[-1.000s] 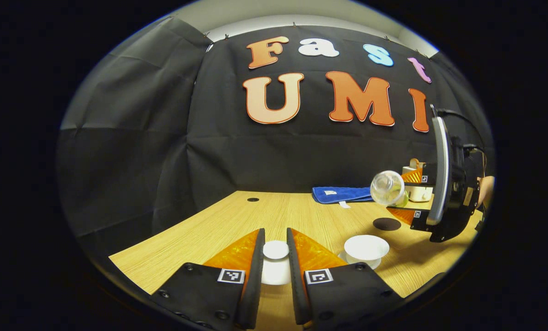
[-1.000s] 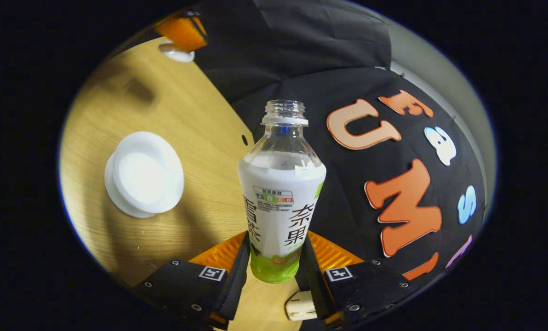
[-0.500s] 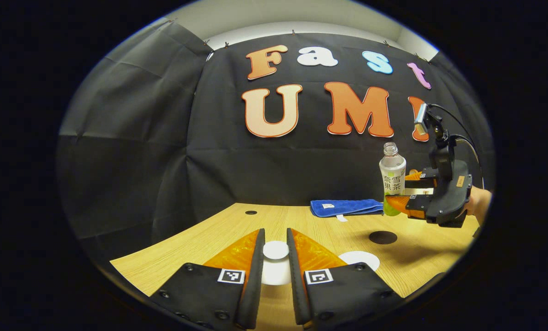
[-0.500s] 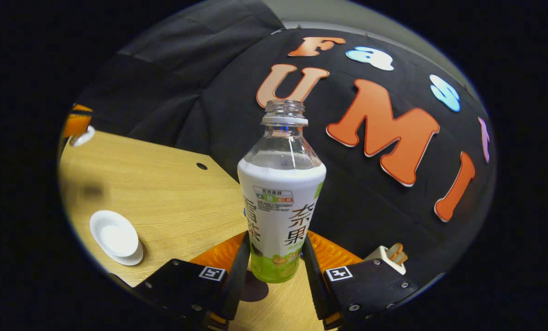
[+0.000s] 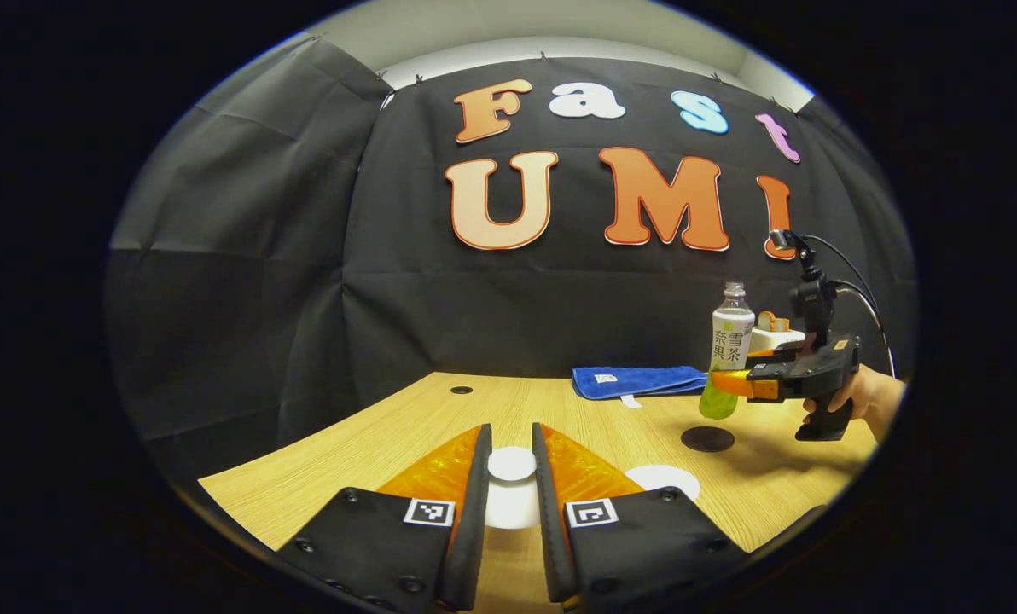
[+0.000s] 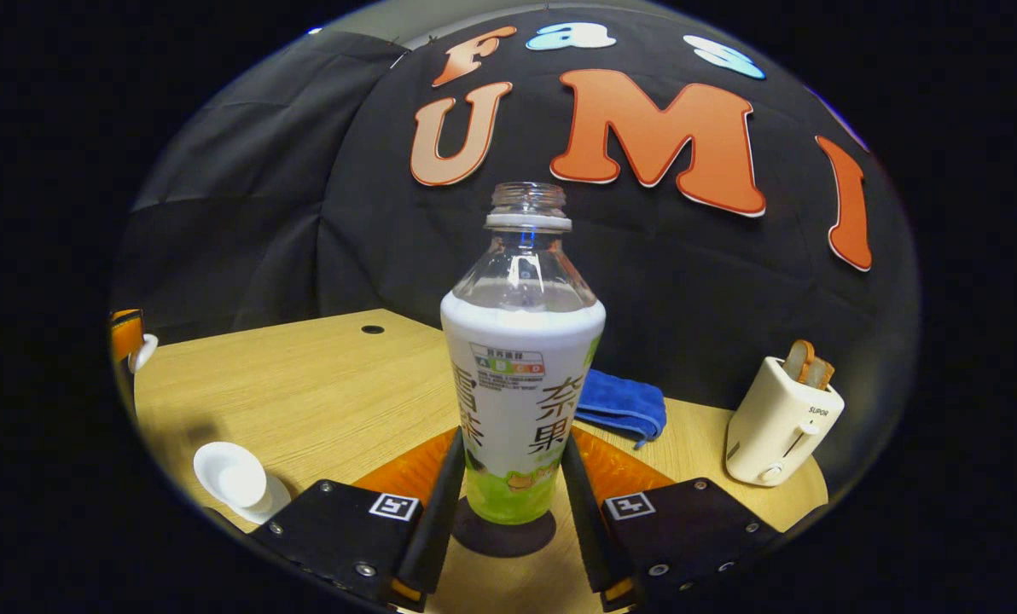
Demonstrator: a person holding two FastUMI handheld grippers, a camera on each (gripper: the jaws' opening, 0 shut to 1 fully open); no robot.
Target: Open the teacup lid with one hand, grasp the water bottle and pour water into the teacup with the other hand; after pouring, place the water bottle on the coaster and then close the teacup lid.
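In the left gripper view, our left gripper [image 5: 511, 503] is clamped on the white lid [image 5: 511, 465], held above the table [image 5: 372, 439]. Beyond sits the uncovered cup [image 5: 663, 479]. Farther off, our right gripper [image 6: 508, 499] grips the upright bottle [image 6: 521, 358] just above the coaster [image 6: 503, 535], cloth [image 6: 622, 404] and toaster [image 6: 780, 422] behind.
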